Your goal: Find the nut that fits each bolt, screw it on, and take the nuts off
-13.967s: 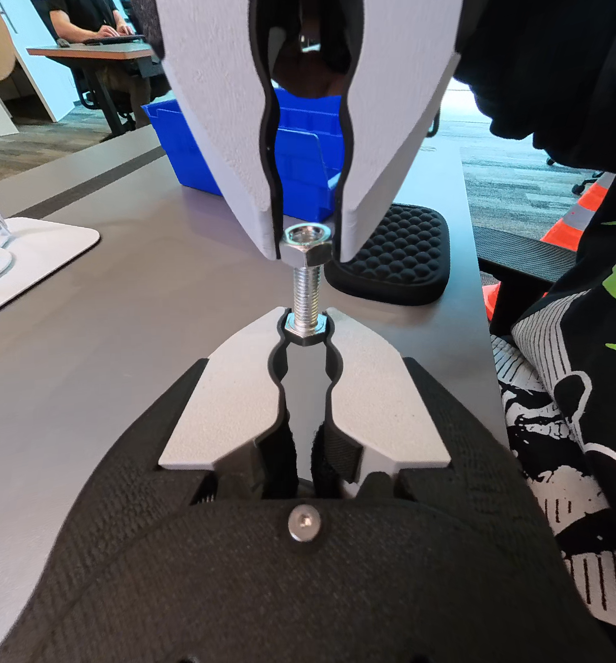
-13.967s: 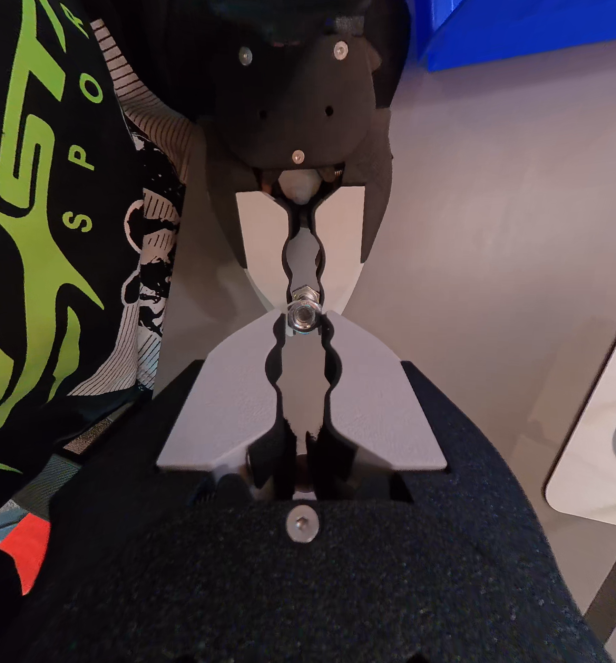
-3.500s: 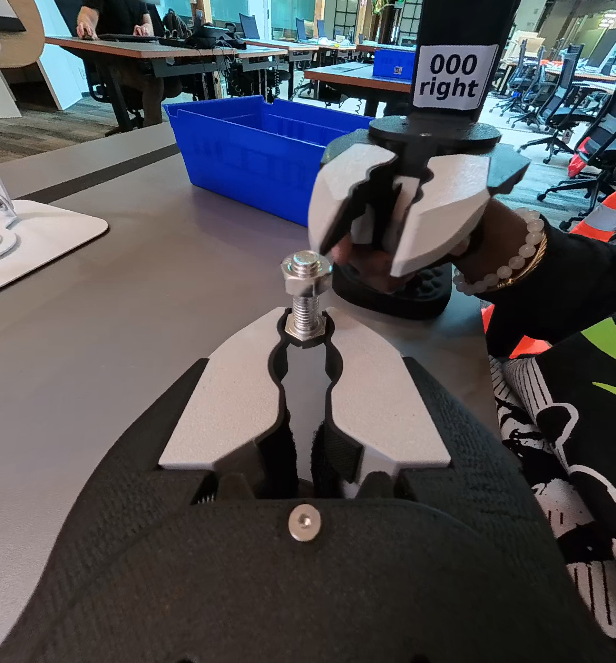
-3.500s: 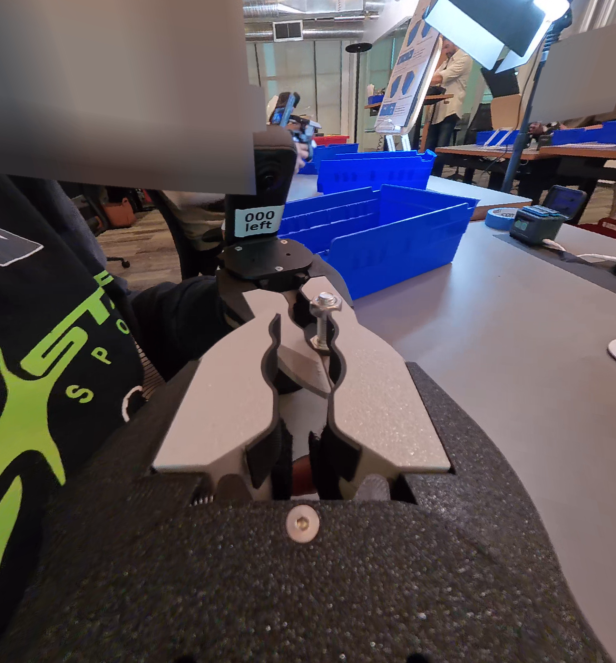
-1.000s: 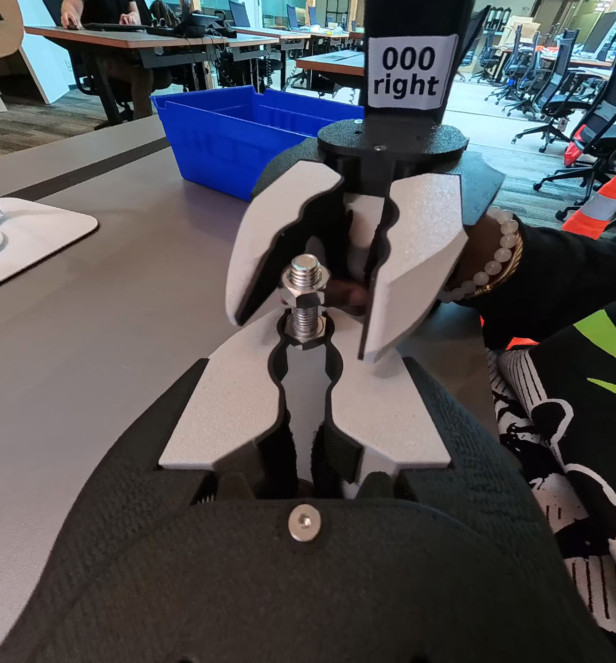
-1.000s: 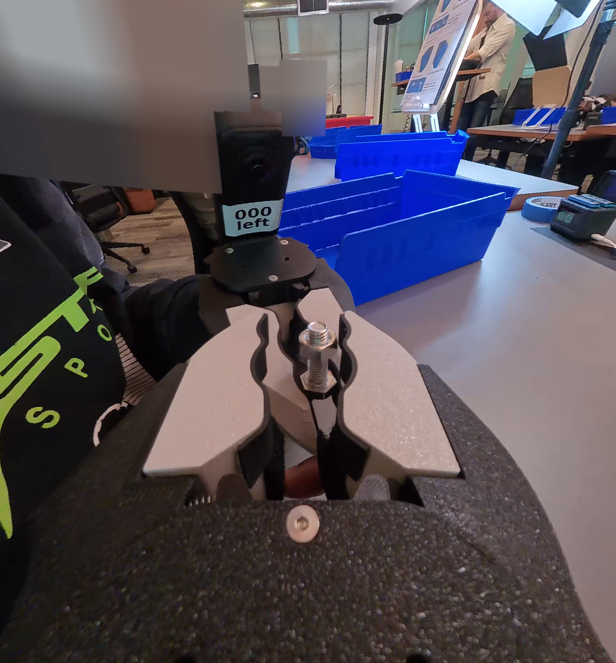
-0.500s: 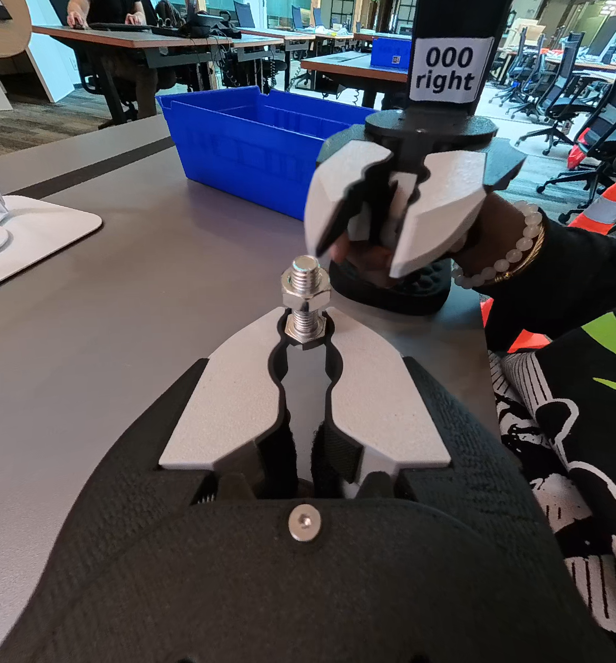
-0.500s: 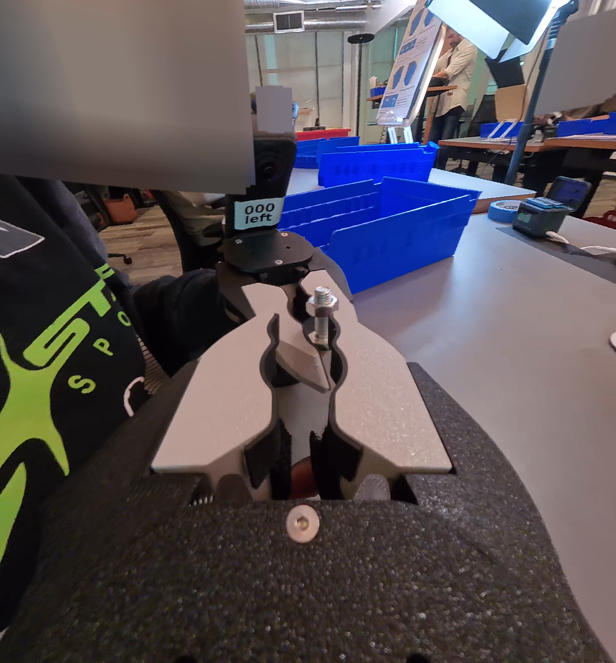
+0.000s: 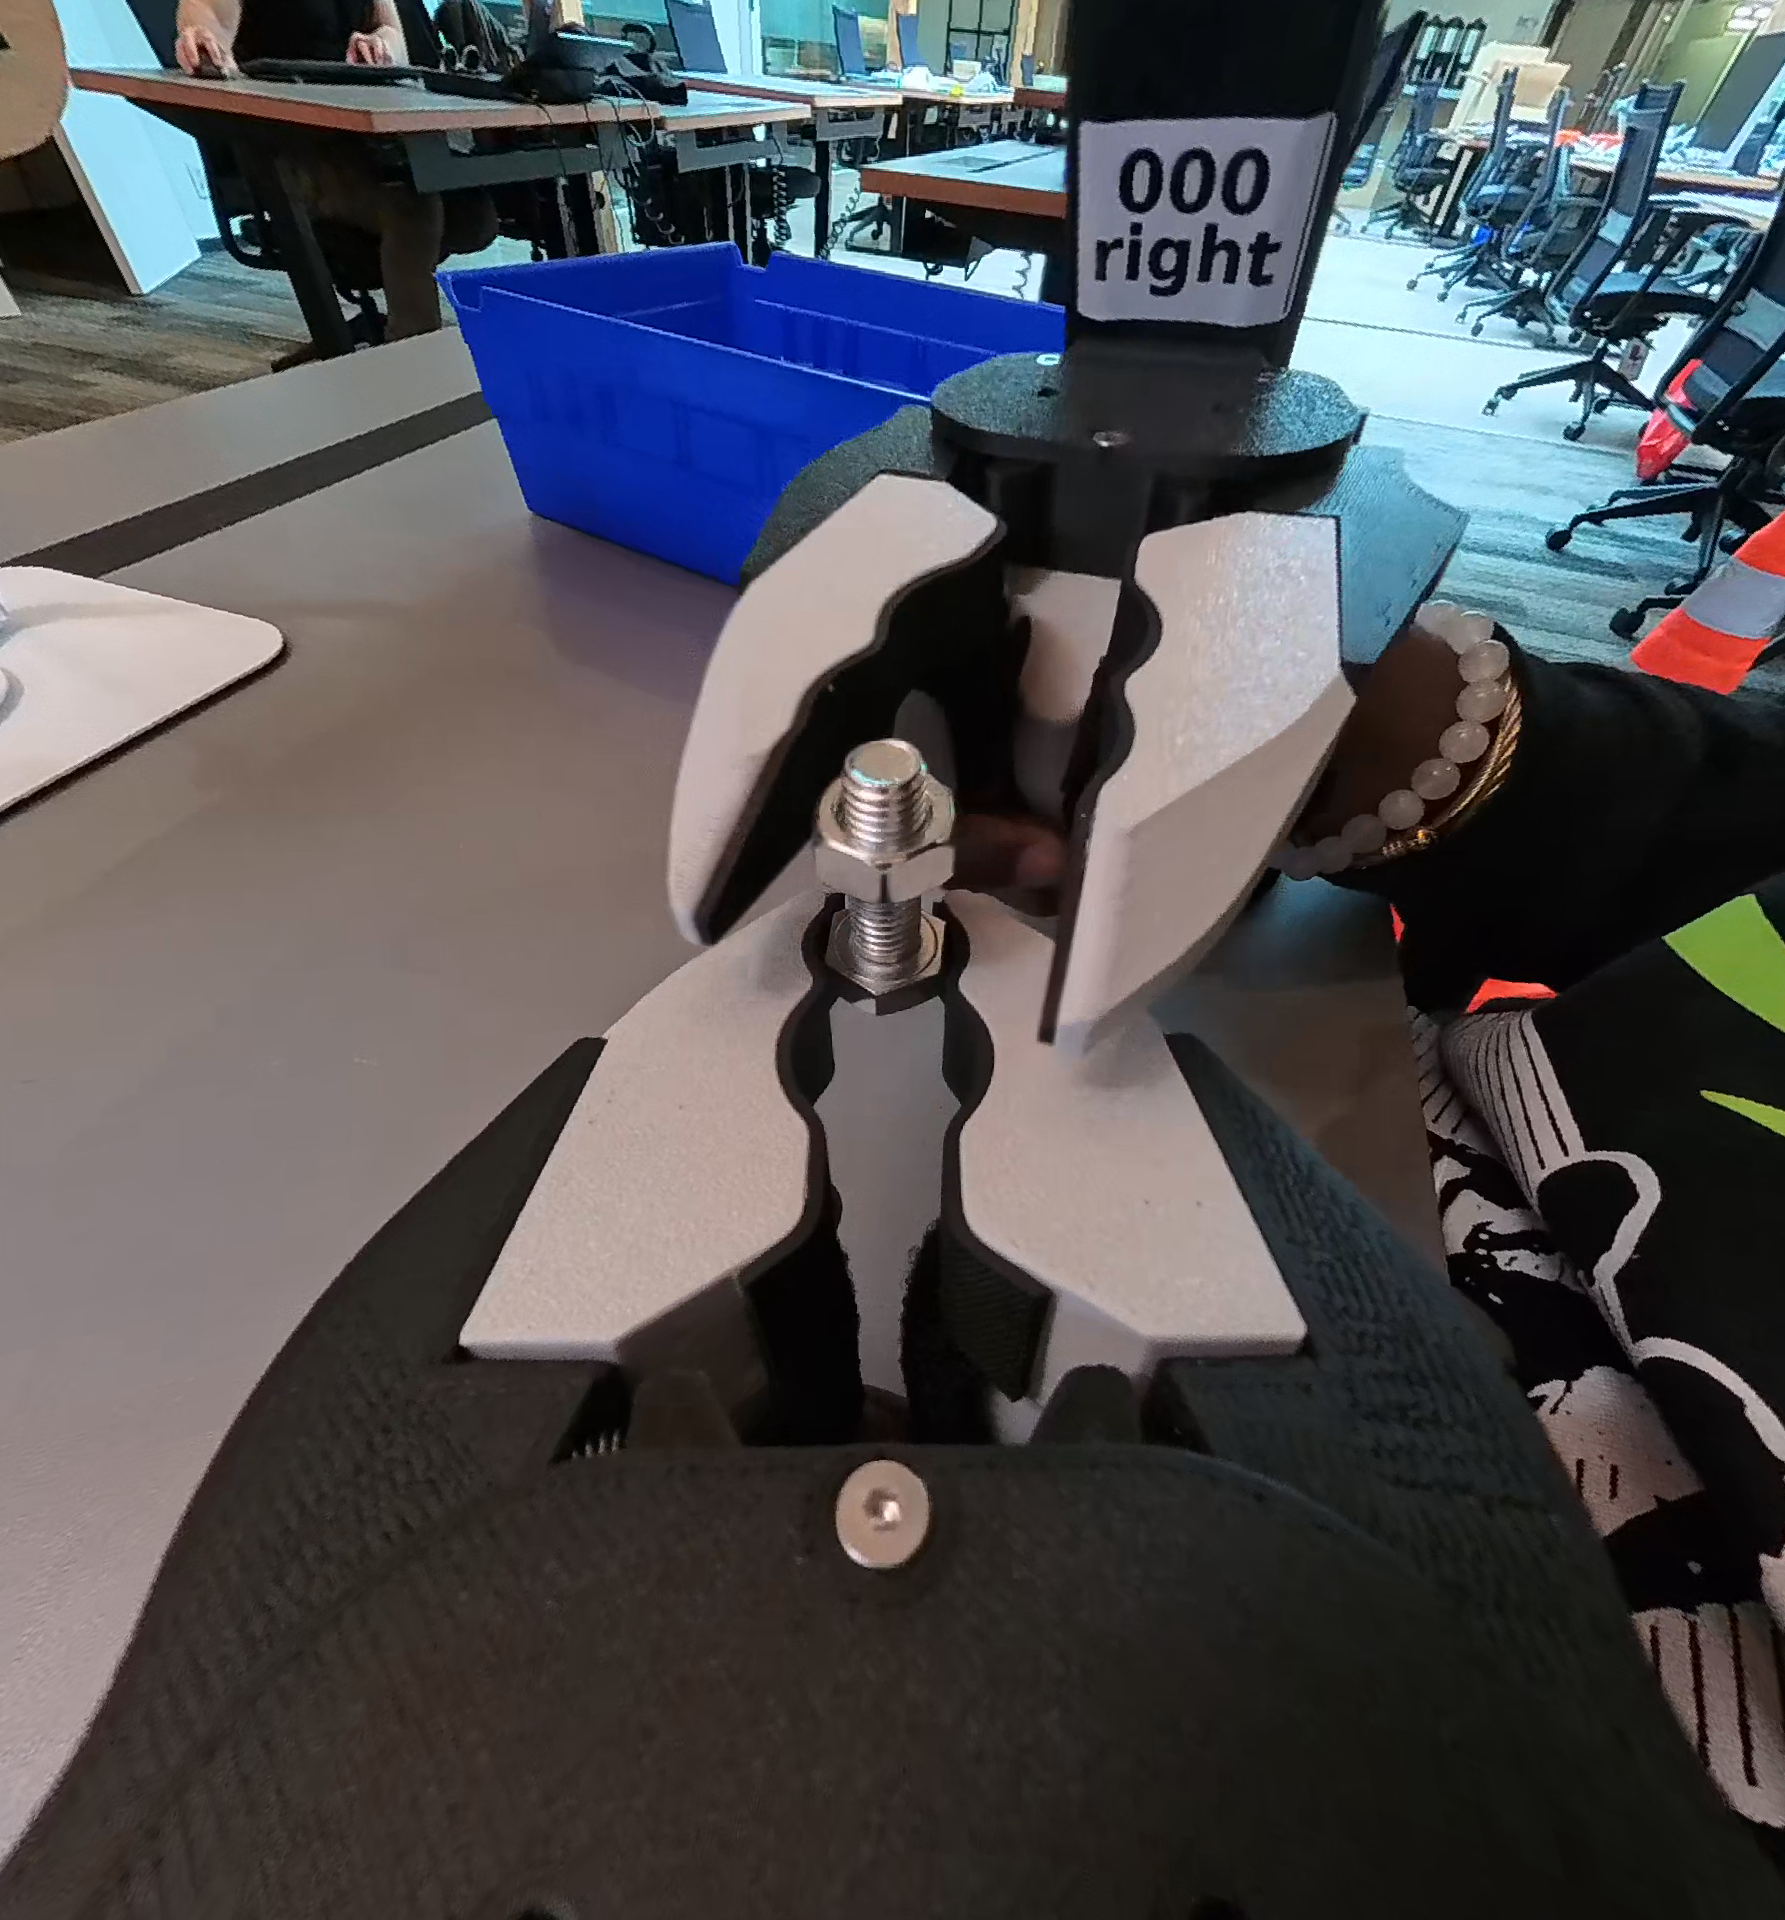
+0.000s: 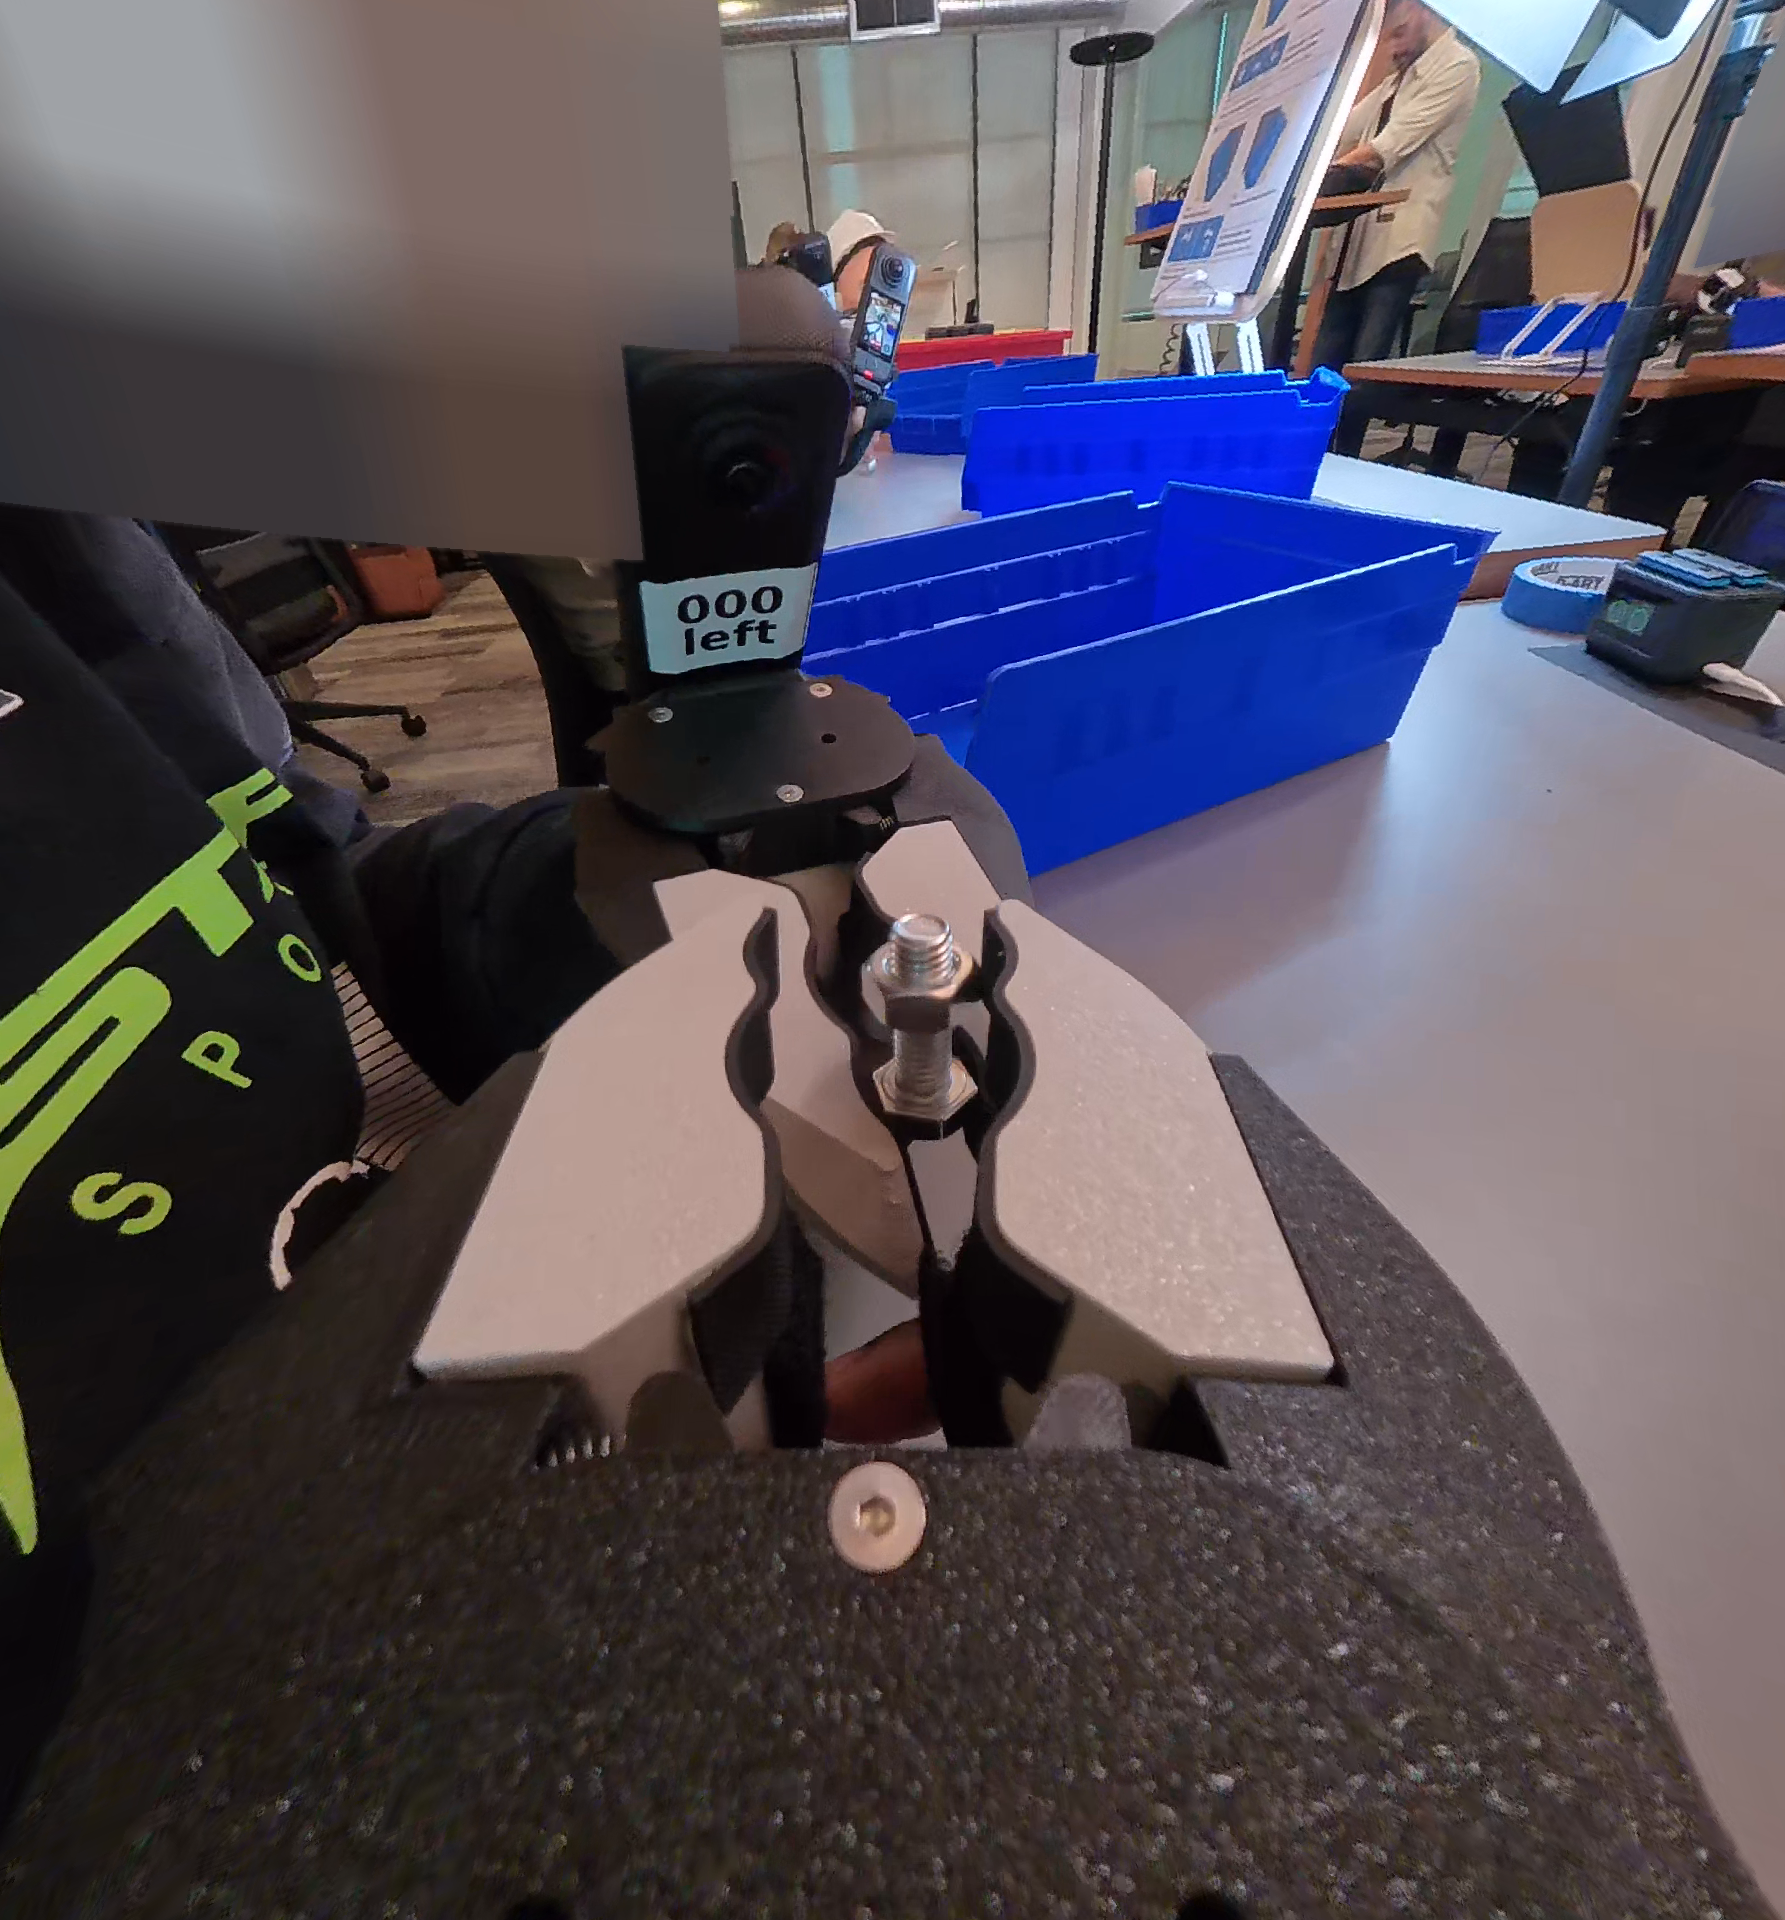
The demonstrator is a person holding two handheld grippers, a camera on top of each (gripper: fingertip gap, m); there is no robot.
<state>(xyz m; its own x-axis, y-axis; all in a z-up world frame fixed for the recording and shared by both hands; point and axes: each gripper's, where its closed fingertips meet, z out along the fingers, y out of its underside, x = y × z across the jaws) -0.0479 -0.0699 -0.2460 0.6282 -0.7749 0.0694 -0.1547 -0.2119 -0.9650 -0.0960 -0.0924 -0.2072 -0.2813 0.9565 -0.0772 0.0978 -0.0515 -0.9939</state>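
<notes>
A steel bolt (image 9: 880, 928) stands upright, threads up. My left gripper (image 9: 883, 940) is shut on the bolt's hex head. A steel nut (image 9: 883, 842) sits on the thread near the top, with the bolt's end showing above it. My right gripper (image 9: 875, 977) faces the left one and is open, one finger on each side of the nut. In the right wrist view the nut (image 10: 919, 982) and bolt (image 10: 914, 1049) stand between my right gripper's (image 10: 883, 925) fingers, nearer the right finger. The left gripper (image 10: 919, 1112) holds the head below.
Both grippers hover over a grey table (image 9: 348, 831). A blue bin (image 9: 680, 416) stands behind; it also shows in the right wrist view (image 10: 1179, 675). A white base plate (image 9: 88, 665) lies at left. A tape roll (image 10: 1553, 592) and a black device (image 10: 1688, 613) sit farther back. The person's torso is close by. My right fingertips sit around 6 cm from my left ones.
Half a second ago my right gripper was drawn back behind the bolt. It has now come forward, open, around the nut. The nut sits lower on the thread than 14 s ago.
</notes>
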